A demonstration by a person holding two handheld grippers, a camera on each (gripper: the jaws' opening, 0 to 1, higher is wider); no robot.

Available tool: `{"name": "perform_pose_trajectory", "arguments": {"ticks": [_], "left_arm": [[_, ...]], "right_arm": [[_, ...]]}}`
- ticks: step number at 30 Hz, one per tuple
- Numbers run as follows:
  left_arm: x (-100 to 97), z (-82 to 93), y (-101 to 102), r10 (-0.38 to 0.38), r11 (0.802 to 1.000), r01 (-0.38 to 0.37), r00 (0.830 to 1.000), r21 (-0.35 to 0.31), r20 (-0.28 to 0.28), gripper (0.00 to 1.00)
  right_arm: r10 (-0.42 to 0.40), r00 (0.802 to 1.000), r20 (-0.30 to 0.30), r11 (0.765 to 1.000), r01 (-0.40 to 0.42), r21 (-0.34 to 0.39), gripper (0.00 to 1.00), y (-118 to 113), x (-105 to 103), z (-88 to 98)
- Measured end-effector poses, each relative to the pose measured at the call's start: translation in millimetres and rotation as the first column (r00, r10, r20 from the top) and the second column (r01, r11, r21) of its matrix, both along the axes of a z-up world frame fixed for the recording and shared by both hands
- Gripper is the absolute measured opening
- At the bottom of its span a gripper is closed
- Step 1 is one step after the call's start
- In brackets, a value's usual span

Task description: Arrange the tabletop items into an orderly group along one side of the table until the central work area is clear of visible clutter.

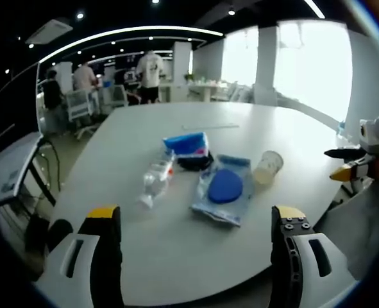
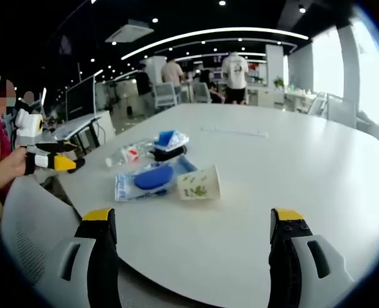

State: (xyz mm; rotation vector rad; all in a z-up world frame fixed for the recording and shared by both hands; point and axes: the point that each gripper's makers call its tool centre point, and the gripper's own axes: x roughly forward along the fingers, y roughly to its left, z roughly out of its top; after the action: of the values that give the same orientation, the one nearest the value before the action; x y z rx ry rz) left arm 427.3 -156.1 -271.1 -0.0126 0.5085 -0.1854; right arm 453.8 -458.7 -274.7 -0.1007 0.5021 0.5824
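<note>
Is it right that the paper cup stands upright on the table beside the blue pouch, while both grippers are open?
Not quite: the paper cup lies on its side, not upright, as the right gripper view shows. It is on the table beside the blue pouch, and the left gripper and right gripper are open.

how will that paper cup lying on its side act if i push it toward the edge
The pale paper cup with a green print lies on its side on the white table, so a nudge would probably roll it in a curve. It looks empty and light, so it may skid. Its thin wall would likely crush if the jaws squeeze hard.
</note>
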Motion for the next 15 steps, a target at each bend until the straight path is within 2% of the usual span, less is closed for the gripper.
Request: {"name": "perform_pose_trajectory", "arguments": {"ticks": [15], "left_arm": [[-1.0,-0.3,1.8,0.008,1.000,-0.008,1.000,0.005,-0.002,0.95]], "right_arm": [[-0.001,1.000,-0.004,1.000,0.001,-0.002,0.98,-0.5,-1.0,-0.9]]}}
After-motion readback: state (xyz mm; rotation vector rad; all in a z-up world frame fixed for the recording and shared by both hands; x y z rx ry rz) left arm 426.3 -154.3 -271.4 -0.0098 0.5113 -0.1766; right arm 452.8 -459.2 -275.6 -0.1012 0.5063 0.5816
